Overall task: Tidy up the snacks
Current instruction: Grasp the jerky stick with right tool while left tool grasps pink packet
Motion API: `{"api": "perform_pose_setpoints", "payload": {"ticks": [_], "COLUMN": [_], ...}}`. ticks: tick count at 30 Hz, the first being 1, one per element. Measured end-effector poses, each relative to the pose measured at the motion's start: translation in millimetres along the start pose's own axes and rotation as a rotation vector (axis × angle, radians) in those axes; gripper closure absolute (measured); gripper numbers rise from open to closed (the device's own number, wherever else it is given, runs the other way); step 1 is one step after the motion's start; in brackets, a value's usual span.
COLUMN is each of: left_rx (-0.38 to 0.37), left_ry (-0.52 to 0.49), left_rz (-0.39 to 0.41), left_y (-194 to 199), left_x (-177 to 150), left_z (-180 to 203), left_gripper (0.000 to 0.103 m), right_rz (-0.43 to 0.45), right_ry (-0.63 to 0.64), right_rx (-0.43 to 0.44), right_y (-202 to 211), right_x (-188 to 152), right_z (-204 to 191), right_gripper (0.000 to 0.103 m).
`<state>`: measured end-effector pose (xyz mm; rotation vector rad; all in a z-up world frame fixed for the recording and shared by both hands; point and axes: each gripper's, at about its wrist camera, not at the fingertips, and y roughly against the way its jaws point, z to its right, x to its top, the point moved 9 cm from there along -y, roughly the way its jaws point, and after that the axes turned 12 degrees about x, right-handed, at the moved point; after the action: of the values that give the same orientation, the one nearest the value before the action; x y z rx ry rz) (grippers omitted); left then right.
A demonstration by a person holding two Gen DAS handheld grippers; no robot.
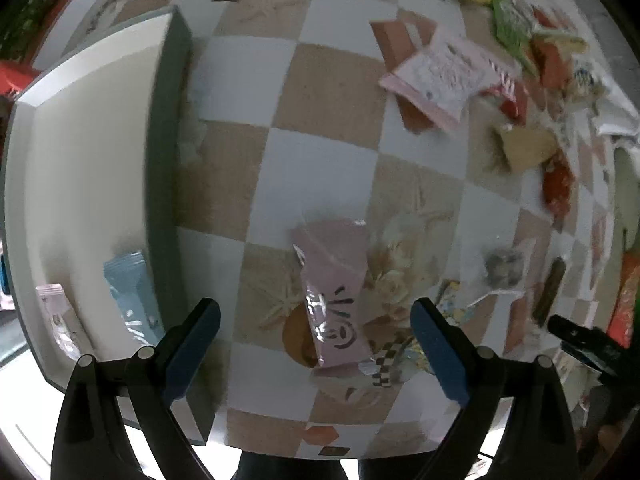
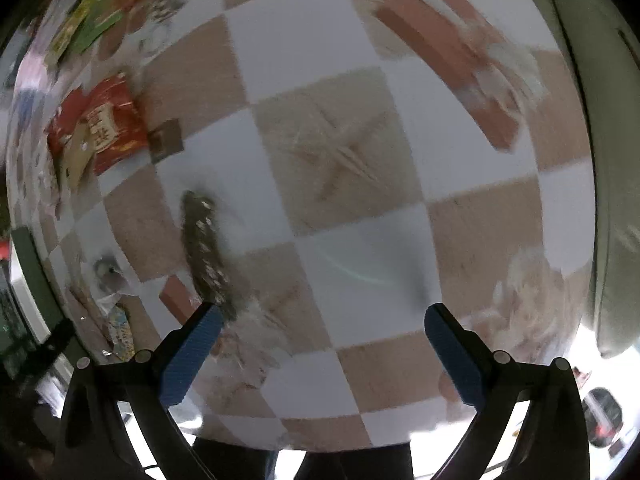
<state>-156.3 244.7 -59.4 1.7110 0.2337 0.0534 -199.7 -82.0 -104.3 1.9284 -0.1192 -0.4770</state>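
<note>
A: Item one, left gripper (image 1: pixel 316 344). State?

B: Jaws spread wide, blue pads bare, nothing gripped or touched. Pointing straight down at the checkered tablecloth (image 1: pixel 320 120).

A: What lies under it?

B: One pink snack packet (image 1: pixel 334 296), flat on the cloth, between the two fingers as seen from above but below them, clear of both pads.

A: Left of that?

B: One white tray (image 1: pixel 88 152) with a grey-green rim. Inside, near end: one light-blue packet (image 1: pixel 130 296) and one pale pink packet (image 1: pixel 56 316). Two in all.

A: Farther out?

B: One larger pink pouch (image 1: pixel 436 76) resting on a brown box, then a heap of mixed snacks (image 1: pixel 532 40) at the far right; blurred, count cannot be told.

A: Item two, right gripper (image 2: pixel 322 352)?

B: Jaws also wide apart, empty, over bare cloth. One dark long packet (image 2: pixel 202 248) lies just beyond its left finger (image 2: pixel 188 360), not touching. Farther: one red packet (image 2: pixel 108 124), one brown box (image 2: pixel 444 64).
</note>
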Motion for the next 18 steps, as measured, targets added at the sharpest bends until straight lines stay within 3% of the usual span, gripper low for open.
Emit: {"api": "perform_pose_setpoints", "payload": {"ticks": [3, 7, 12, 14, 18], "left_rx": [0.044, 0.066, 0.071, 0.069, 0.059], "left_ry": [-0.053, -0.043, -0.033, -0.036, -0.042], "left_rz": [0.013, 0.009, -0.004, -0.001, 0.015], "left_y": [-8, -23, -37, -44, -49], "left_x": [-9, -15, -15, -5, -6], "left_z": [9, 29, 9, 13, 13], "left_gripper": [0.005, 0.006, 0.004, 0.004, 0.000], "right_rz": [0.002, 0.010, 0.008, -0.002, -0.002], "right_ry": [0.037, 0.199, 0.194, 0.223, 0.227], "right_rx": [-0.018, -0.093, -0.101, -0.172, -0.158], "right_y": [1, -4, -14, -18, -15], "right_x": [1, -11, -13, -17, -27], "right_z": [13, -5, -6, 1, 13], "right_gripper": [0.001, 0.001, 0.001, 0.001, 0.000]}}
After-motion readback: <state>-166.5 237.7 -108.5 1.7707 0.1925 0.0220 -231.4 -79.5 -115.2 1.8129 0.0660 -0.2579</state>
